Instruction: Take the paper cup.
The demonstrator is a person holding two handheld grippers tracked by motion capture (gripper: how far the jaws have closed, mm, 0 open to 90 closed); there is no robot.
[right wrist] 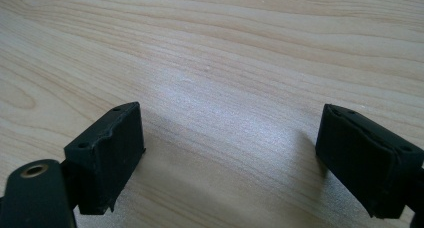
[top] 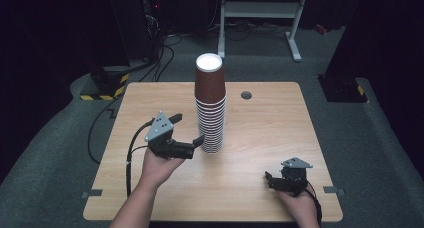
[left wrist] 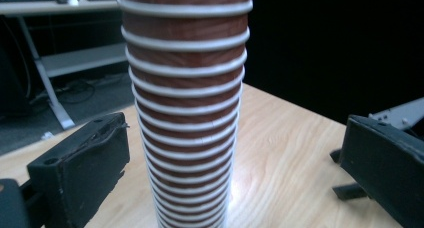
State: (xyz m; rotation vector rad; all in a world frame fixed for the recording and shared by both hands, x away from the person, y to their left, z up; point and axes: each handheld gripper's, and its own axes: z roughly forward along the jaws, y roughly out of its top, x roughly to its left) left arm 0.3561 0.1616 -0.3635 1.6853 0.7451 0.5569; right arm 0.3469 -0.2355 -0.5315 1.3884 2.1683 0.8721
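**Tongs spread beside the cup stack**

Tongs in the person's left hand [top: 189,129] stand with their two black jaws wide apart, pointed at the lower part of a tall stack of brown paper cups with white rolled rims [top: 210,108]. From the high view, the near jaw tip comes close to the foot of the stack, though whether it touches cannot be told. Seen along the left tongs [left wrist: 235,160], the stack [left wrist: 186,113] rises between the two jaws, a clear gap showing on each side, so neither jaw presses on it.

That stack stands upright near the middle of the light wooden tabletop [top: 265,123], the cups nested mouth down, with the white base of the uppermost cup facing up.

Over at the near right corner of the tabletop, well apart from the stack, the right tongs [top: 270,178] sit low in the person's other hand. Their own view shows the right tongs [right wrist: 230,153] held apart as well, with bare wood grain [right wrist: 225,63] between the jaws.
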